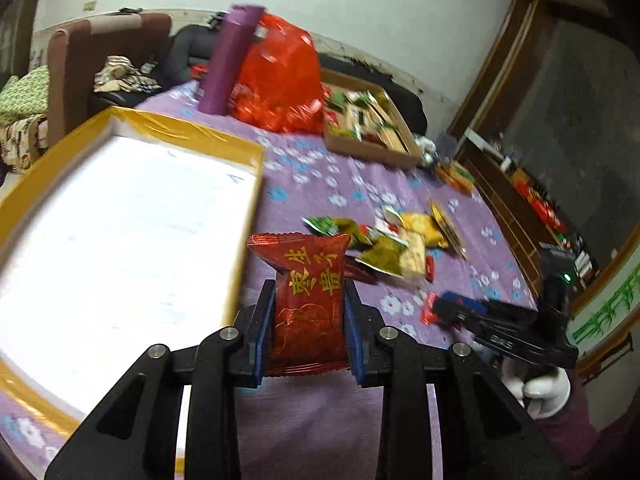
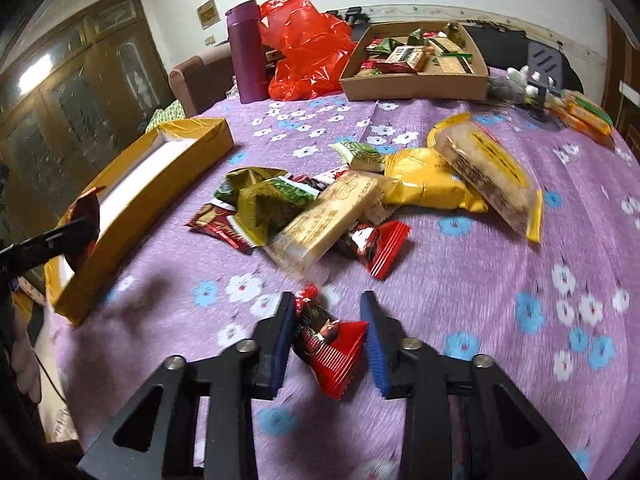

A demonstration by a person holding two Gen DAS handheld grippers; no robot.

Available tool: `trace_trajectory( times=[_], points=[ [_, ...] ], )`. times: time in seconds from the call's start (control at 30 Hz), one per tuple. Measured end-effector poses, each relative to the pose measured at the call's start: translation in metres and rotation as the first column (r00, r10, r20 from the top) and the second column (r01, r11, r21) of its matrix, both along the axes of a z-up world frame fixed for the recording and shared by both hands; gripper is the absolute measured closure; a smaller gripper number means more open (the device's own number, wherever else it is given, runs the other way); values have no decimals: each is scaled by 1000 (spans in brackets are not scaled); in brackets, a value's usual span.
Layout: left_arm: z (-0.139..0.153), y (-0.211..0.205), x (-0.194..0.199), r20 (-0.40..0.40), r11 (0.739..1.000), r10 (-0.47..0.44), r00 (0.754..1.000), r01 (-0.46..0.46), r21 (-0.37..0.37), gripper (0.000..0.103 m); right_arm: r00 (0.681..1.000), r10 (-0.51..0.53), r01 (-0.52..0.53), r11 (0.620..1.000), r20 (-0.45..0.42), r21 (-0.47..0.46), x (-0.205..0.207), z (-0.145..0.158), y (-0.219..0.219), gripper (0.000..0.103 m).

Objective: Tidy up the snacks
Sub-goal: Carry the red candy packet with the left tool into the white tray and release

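Observation:
My left gripper is shut on a dark red snack packet with gold characters, held above the purple cloth just right of the empty yellow box. It also shows at the left of the right wrist view, over the yellow box's near end. My right gripper is open around a small red and black snack packet that lies on the cloth between the fingers. A pile of snack packets lies beyond it, also seen in the left wrist view.
A brown cardboard tray with several snacks stands at the back, beside a red plastic bag and a purple bottle. Orange-green packets lie at the far right edge. A brown armchair stands beyond the table.

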State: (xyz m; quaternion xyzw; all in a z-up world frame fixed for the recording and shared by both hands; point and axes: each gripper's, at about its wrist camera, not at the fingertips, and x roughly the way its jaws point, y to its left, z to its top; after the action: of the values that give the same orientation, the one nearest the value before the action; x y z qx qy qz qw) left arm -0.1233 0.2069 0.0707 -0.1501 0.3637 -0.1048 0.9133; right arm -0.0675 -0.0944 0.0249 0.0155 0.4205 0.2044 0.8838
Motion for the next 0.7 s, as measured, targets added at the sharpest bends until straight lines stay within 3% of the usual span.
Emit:
trace_trajectory(
  times=[0.07,0.23,0.37,0.53,0.7],
  points=[
    [1,17,-3,10,999,39,999,-39,-10,75,1000,9,-9,1000,10,11,-9,9,4,87],
    [-4,58,-16,18,990,134,991,-133,-39,75,998,46,-45,999,40,-28,-24,26,27,89],
    [-10,86,-25,12,978,206,978,-206,-46,75,996,81,-81,997,38,-1,-26,40,48,89],
    [-19,117,-29,-10,954,299,954,-300,-28,75,977,207,-209,978,49,22,-29,61,107,89],
    [-27,140,-28,-44,934,355,934,-356,-20,74,931,364,-364,927,14,90,-29,69,186,90]
  ],
)
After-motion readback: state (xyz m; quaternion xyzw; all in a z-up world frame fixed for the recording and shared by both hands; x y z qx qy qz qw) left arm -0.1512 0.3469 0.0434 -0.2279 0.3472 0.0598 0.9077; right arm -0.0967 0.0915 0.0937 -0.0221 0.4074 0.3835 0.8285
